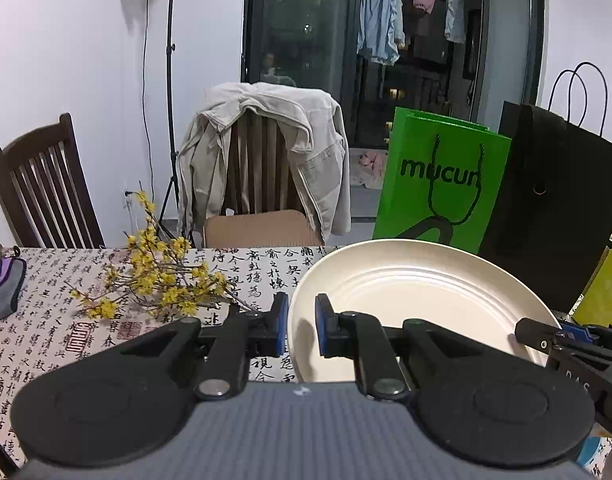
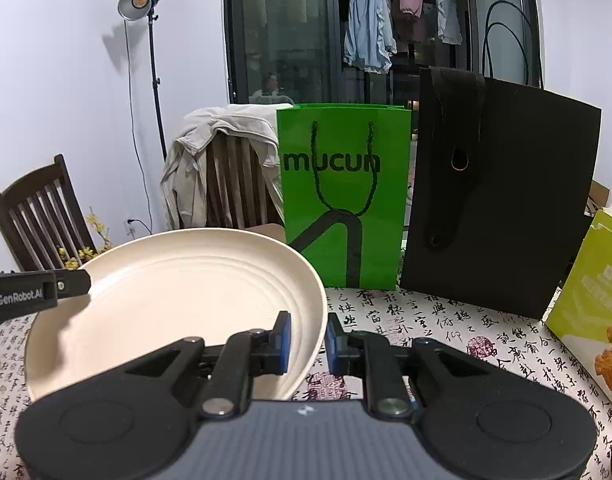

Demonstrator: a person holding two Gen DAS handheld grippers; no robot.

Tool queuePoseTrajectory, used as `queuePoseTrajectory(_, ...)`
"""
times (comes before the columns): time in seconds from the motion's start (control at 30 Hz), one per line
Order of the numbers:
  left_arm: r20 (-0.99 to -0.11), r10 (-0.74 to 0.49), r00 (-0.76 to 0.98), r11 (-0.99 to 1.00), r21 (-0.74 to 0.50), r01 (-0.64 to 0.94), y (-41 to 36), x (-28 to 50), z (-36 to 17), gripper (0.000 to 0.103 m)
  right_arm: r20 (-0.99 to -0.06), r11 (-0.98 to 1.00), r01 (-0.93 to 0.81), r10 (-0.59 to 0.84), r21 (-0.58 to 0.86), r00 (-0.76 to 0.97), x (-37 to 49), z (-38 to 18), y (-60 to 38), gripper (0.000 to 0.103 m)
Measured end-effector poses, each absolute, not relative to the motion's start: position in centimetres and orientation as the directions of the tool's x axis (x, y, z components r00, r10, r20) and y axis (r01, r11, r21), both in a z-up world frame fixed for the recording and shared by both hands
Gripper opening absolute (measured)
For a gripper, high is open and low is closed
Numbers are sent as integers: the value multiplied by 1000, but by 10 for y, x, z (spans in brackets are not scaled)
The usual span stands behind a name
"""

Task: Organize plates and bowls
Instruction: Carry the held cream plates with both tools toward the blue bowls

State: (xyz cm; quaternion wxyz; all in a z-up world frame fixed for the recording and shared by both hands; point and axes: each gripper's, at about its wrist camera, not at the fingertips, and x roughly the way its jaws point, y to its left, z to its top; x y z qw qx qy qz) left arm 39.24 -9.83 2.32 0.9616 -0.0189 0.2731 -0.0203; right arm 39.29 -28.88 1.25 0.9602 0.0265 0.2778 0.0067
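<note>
A cream plate with ridged rings hangs above the table, held from both sides. My left gripper is shut on its left rim, the blue pads clamping the edge. My right gripper is shut on its right rim; in the right wrist view the plate fills the left half. The right gripper's fingers show at the plate's far side in the left wrist view, and a left finger shows at the plate's left edge in the right wrist view.
The table wears a white cloth printed with black calligraphy. Yellow flower sprigs and a grey pouch lie at the left. A green bag, a black bag and a yellow-green box stand behind. Two chairs stand beyond, one draped with a jacket.
</note>
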Motion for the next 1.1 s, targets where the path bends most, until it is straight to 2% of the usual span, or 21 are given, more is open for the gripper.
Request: queuePoseTrajectory(1.1, -429, -22, 903, 997, -74, -11, -34, 291, 34, 14, -441, 999, -36, 44, 27, 896, 293, 30, -222, 17)
